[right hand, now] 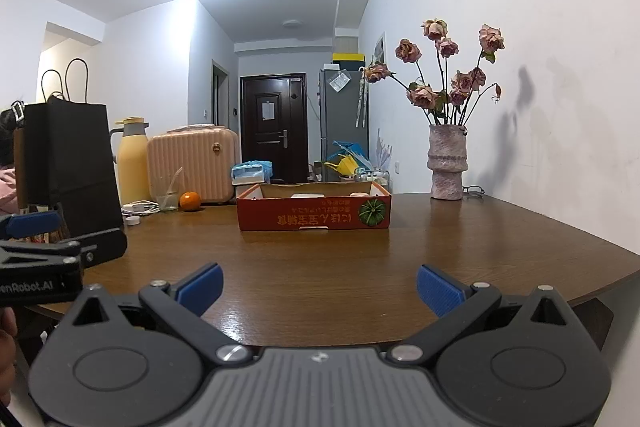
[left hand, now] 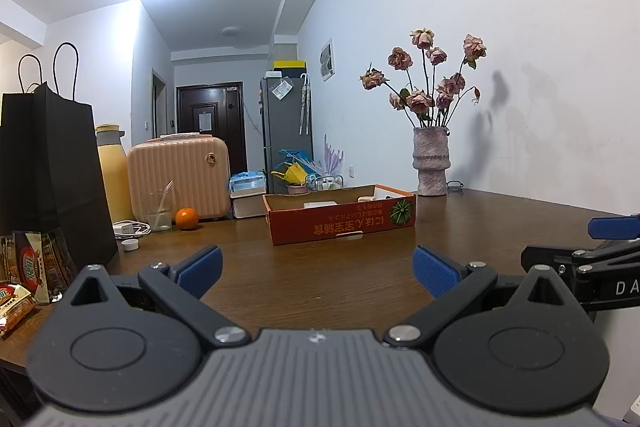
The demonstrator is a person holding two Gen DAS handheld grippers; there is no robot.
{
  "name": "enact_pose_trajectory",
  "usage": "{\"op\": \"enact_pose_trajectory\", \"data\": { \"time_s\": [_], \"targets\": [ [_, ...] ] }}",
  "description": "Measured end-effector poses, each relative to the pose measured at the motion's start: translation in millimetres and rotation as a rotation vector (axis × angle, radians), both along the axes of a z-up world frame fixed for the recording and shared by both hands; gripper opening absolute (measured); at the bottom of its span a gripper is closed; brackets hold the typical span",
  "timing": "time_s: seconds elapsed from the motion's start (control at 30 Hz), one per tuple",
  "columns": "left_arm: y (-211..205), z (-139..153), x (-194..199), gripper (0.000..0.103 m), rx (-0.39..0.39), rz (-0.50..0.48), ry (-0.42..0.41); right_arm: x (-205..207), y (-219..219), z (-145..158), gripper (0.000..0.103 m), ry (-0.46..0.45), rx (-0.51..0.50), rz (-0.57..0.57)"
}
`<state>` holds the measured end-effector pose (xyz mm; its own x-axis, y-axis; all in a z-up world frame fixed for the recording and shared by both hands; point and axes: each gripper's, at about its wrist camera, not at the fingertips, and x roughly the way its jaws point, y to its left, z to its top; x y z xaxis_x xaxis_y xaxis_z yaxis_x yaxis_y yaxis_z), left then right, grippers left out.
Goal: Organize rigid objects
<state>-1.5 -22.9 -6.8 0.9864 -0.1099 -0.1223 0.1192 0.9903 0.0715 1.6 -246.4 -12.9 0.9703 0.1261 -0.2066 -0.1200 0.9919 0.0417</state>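
Two handheld grippers hover low over the near edge of a dark wooden table (right hand: 460, 239), side by side and pointing the same way. The left gripper (left hand: 318, 269) has its blue-padded fingers spread wide with nothing between them; the right gripper (right hand: 319, 287) is spread just as wide and equally empty.

Straight ahead of both, well beyond the fingertips, sits an orange cardboard tray (left hand: 340, 223) printed with a green pumpkin. White items, seemingly small boxes, show over its rim, but their number and kind cannot be told from this low angle.

Ahead and to the left of the left gripper lie loose goods: a tangerine (left hand: 186, 218), a clear glass (left hand: 159, 211), a white charger with cable (left hand: 130, 228) and a small white cap (left hand: 131, 245), beside a black paper bag (left hand: 56, 179). A vase of dried roses (left hand: 430, 163) stands ahead to the right.

With both grippers empty and pulled back, the scene fits either a pause before a pick or a rest after the tray has been filled; the pictures do not settle which. Any further pick would call for a long reach forward and left, around the bag.
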Motion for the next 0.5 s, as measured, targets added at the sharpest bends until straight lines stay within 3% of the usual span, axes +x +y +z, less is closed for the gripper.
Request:
{"op": "enact_pose_trajectory", "data": {
  "time_s": [0.5],
  "targets": [
    [-1.4, 0.0, -0.1, 0.103, 0.001, 0.005, 0.003, 1.0, -1.5, -2.0, 0.103, 0.004, -0.002, -0.004]
  ]
}}
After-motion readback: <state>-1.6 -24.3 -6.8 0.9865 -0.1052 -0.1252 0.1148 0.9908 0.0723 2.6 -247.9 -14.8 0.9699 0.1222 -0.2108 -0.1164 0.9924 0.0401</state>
